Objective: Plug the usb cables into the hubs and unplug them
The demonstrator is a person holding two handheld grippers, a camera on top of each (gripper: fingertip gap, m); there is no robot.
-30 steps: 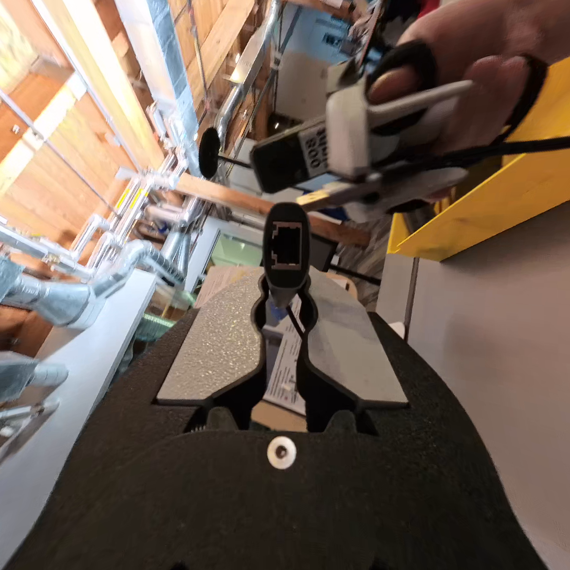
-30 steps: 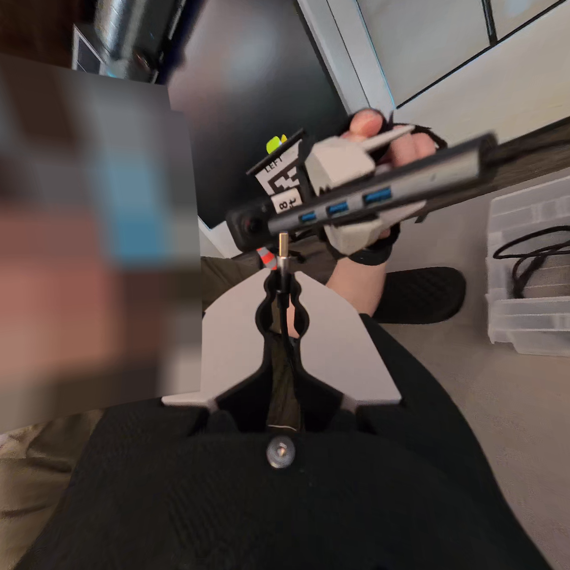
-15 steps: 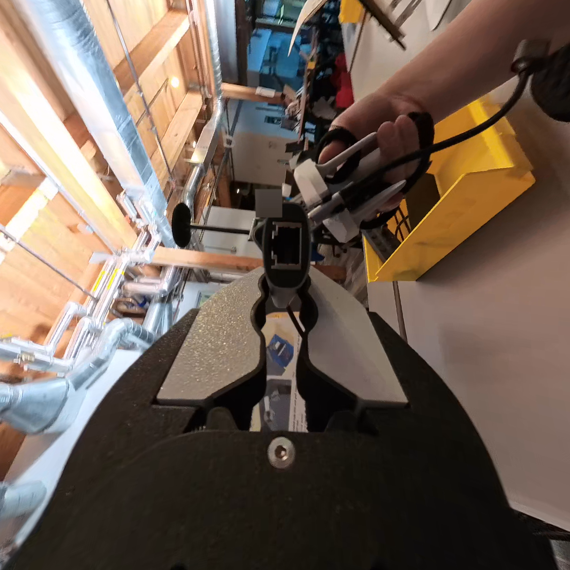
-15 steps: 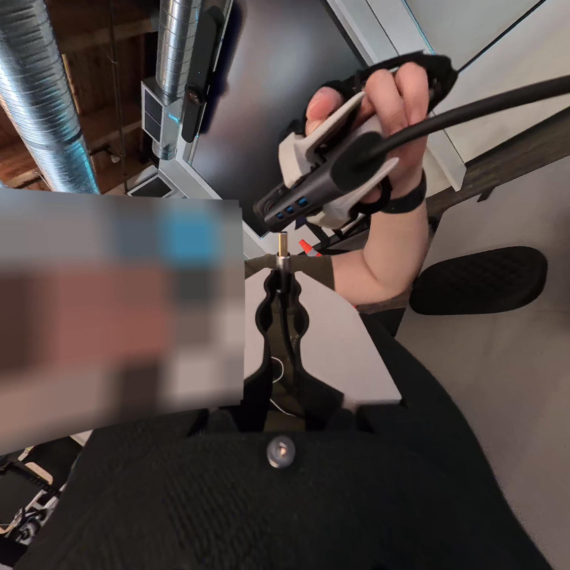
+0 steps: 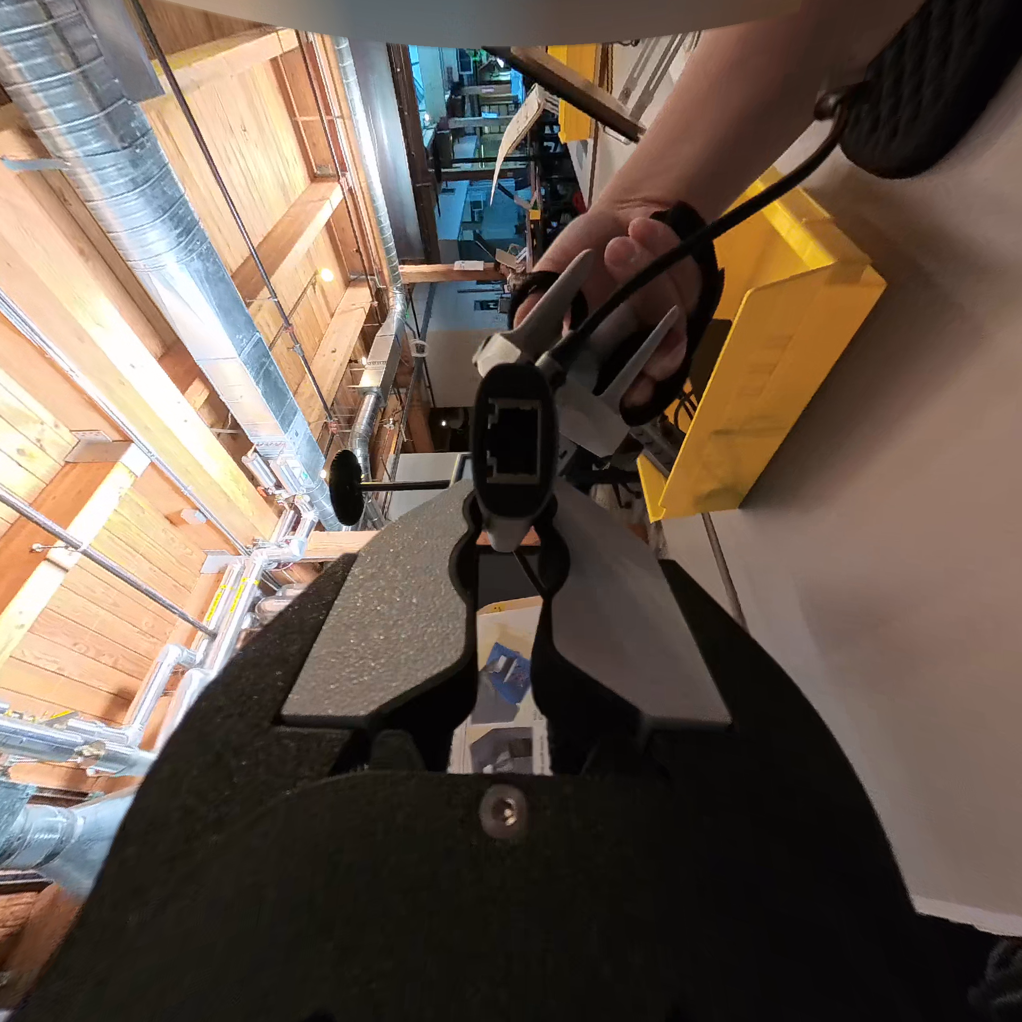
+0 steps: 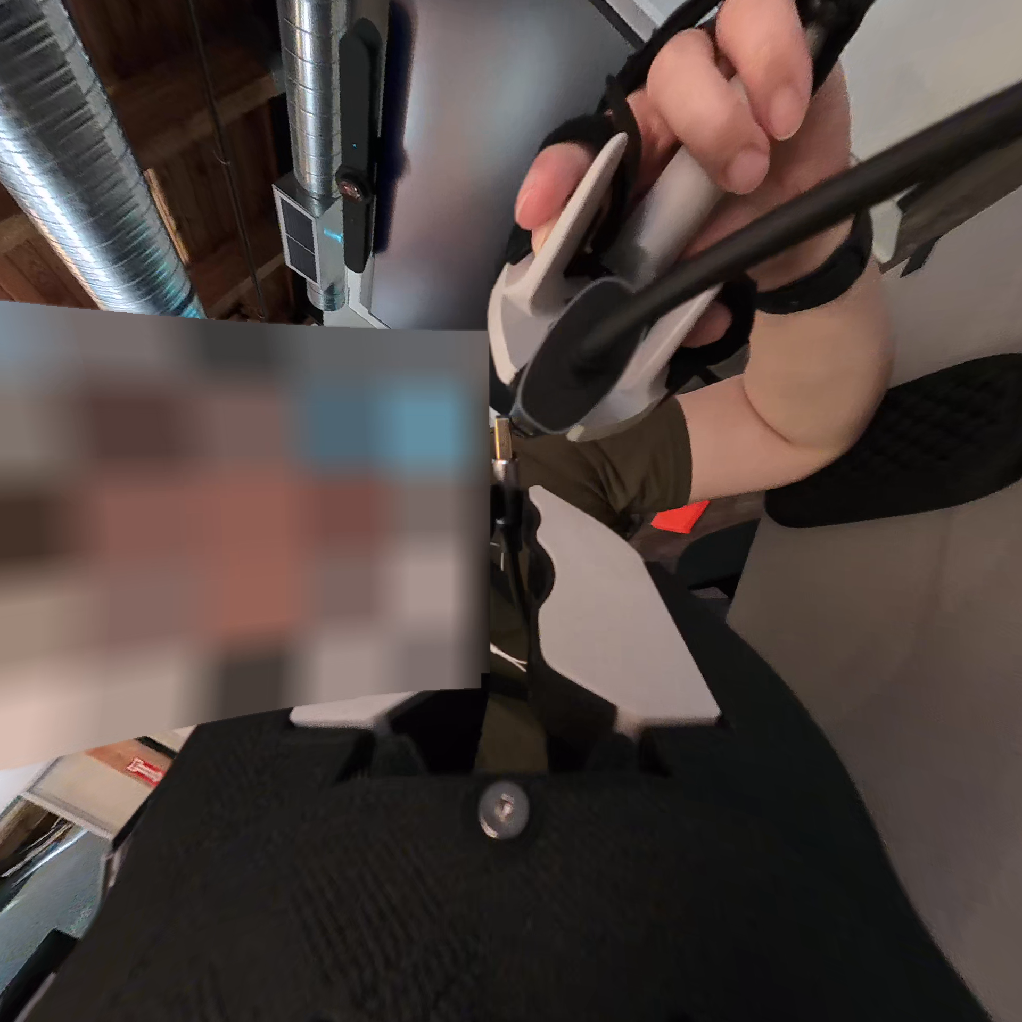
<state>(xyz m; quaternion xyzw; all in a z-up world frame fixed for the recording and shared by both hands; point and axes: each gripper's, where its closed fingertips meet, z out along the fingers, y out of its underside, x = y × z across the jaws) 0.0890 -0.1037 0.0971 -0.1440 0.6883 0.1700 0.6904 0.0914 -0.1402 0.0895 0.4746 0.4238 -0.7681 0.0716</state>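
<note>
Since the earlier frames the hub (image 6: 575, 365) has swung end-on to the right wrist view, so its port row has turned out of sight there, and the two tools have closed in on each other.

Left claw (image 5: 511, 514): closed on the hub (image 5: 511, 442), which stands upright between the fingertips with its network socket facing the camera. The hub's lead (image 6: 829, 188) runs off to the upper right in the right wrist view.

Right claw (image 6: 511, 498): closed on the usb cable (image 6: 504, 442) just behind its metal plug; the plug projects beyond the fingertips and points up. A blurred patch covers the claw's left half.

Relative position: in the right wrist view the plug tip sits just beside the hub's lower end, very near it. Contact cannot be confirmed. No port faces the plug.

Handling, judged:
- The hub is light, rigid and smooth-cased; grip it across the narrow body, clear of the ports.
- The plug shell is stiff, but the cord behind it is limp; hold at the plug collar so that push force travels straight along the plug.
- A skewed push may bend the plug or twist the hub in its grip.

A yellow bin (image 5: 774, 387) rests on the worktop (image 5: 912, 553).
</note>
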